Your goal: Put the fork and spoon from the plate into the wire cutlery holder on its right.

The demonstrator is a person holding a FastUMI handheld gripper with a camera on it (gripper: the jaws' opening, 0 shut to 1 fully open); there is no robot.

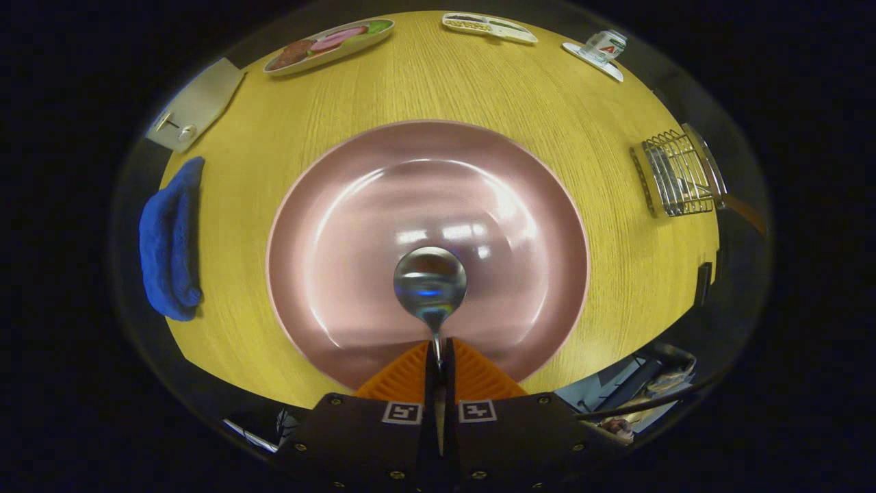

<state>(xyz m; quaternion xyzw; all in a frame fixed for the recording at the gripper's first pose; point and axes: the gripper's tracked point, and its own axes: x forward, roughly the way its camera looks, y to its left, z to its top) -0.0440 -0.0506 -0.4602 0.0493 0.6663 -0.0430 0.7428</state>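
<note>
My gripper (439, 356) is shut on the handle of a shiny metal spoon (430, 282). The orange fingers (404, 376) press on the thin handle from both sides, and the spoon's bowl sticks out just ahead of them. Under the spoon lies the round pink plate (328, 205) on the yellow wooden table; whether the spoon's bowl touches the plate I cannot tell. The wire cutlery holder (676, 174) stands to the right of the plate, near the table's right edge.
A blue cloth (170, 239) lies left of the plate. A white board with a small knob (195, 104) sits at the far left corner. Beyond the plate are a long dish of food (328, 44), a small tray (488, 26) and a can on a saucer (602, 46).
</note>
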